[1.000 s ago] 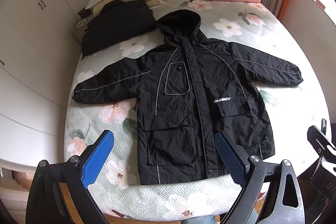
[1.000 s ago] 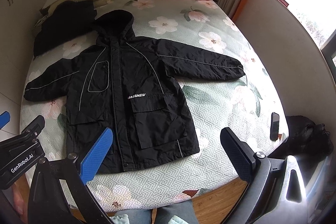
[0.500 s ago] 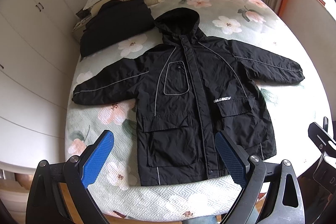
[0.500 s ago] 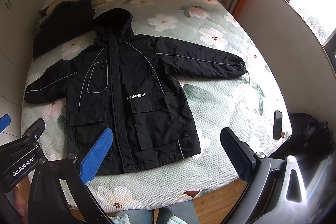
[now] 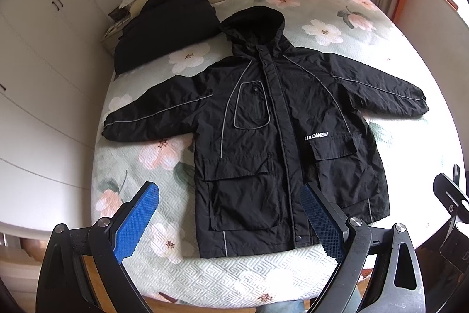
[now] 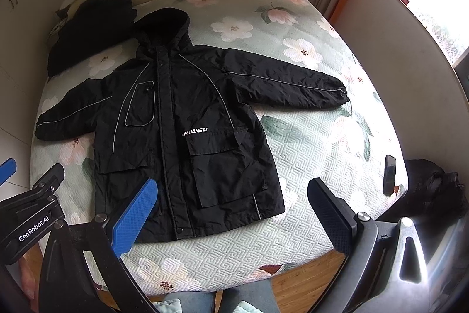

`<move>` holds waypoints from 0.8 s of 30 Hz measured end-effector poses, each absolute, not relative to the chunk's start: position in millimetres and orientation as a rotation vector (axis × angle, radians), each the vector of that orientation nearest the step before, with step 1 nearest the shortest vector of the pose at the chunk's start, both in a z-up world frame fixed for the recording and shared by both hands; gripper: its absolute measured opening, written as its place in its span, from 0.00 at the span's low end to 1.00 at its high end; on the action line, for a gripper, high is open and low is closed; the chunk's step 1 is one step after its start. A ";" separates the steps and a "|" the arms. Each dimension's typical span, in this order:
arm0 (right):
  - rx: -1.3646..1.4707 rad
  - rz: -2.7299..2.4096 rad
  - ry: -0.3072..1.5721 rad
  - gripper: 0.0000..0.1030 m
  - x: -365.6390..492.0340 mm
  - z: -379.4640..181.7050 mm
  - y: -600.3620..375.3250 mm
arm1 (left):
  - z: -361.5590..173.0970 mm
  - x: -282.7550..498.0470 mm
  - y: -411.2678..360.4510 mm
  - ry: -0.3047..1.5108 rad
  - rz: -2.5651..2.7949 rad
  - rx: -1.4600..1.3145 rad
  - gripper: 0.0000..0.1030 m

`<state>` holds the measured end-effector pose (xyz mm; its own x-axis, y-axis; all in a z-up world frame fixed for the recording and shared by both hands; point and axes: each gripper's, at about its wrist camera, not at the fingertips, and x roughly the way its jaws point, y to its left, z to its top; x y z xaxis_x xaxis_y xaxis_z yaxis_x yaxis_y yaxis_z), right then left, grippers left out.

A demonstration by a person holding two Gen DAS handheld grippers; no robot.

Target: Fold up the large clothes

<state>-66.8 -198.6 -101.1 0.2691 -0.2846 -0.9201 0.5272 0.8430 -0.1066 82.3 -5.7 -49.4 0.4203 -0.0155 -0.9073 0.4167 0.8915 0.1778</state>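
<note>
1. Both claws have drifted slightly nearer; nothing on the bed has shifted.
2. Left claw [image 5: 230, 220] and right claw [image 6: 233, 214] hover with fingers spread wide, empty.
3. Ahead of them, the black hooded nylon jacket [image 5: 275, 137] lies flat, sleeves outstretched, hem nearest the claws.
4. It rests on the floral quilted bed [image 6: 316, 137]; a dark phone [image 6: 390, 175] lies right of the right claw.
</note>
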 end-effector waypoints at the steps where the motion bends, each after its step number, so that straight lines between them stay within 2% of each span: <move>1: 0.240 -0.555 1.179 1.00 -67.1 -101.2 -197.8 | -48.2 83.7 -4.6 1.112 -0.281 0.409 0.95; 24: 0.250 -0.580 1.207 1.00 -87.0 -110.7 -210.0 | -59.6 73.0 -18.5 1.128 -0.291 0.420 0.95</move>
<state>-87.0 -210.0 -110.7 0.2337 -0.2881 -0.9287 0.5456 0.8294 -0.1200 73.0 -18.5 -59.6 0.4035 -0.0142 -0.9149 0.4306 0.8852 0.1762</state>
